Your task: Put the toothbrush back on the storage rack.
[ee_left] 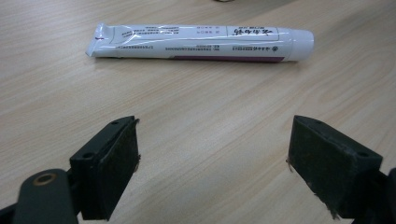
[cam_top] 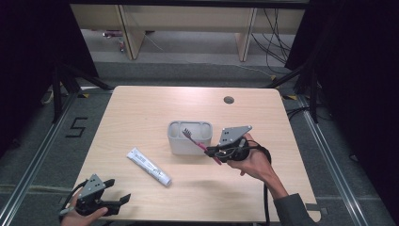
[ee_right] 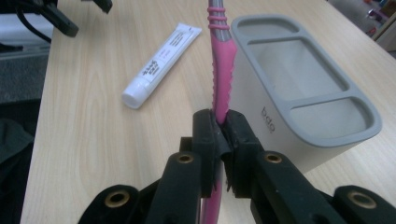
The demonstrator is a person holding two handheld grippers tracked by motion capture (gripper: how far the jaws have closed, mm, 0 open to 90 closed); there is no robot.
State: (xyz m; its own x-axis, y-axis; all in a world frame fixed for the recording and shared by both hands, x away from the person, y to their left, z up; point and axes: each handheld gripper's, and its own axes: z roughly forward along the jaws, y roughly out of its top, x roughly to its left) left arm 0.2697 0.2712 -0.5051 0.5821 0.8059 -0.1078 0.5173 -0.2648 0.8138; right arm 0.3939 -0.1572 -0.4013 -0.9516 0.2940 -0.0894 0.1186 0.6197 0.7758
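A pink toothbrush point(cam_top: 197, 142) slants over the front edge of a grey compartmented holder point(cam_top: 175, 143), with its bristled head above the holder. My right gripper point(cam_top: 210, 151) is shut on the handle, just right of the holder. In the right gripper view the jaws point(ee_right: 222, 123) clamp the pink handle point(ee_right: 222, 70), and the holder point(ee_right: 322, 135) stands close on the right. A white toothpaste tube point(cam_top: 148, 166) lies flat on the table, left of the holder. My left gripper point(cam_top: 118, 201) rests open near the front left corner. Its jaws point(ee_left: 212, 154) stand wide apart, with the tube point(ee_left: 196, 43) lying crosswise ahead of them.
The wooden table point(cam_top: 141, 108) has a round cable hole point(cam_top: 228, 100) at the back right. Dark frame legs and floor cables surround it. In the right gripper view the tube point(ee_right: 159, 65) lies to the left and the left gripper point(ee_right: 60, 21) is at the far top left.
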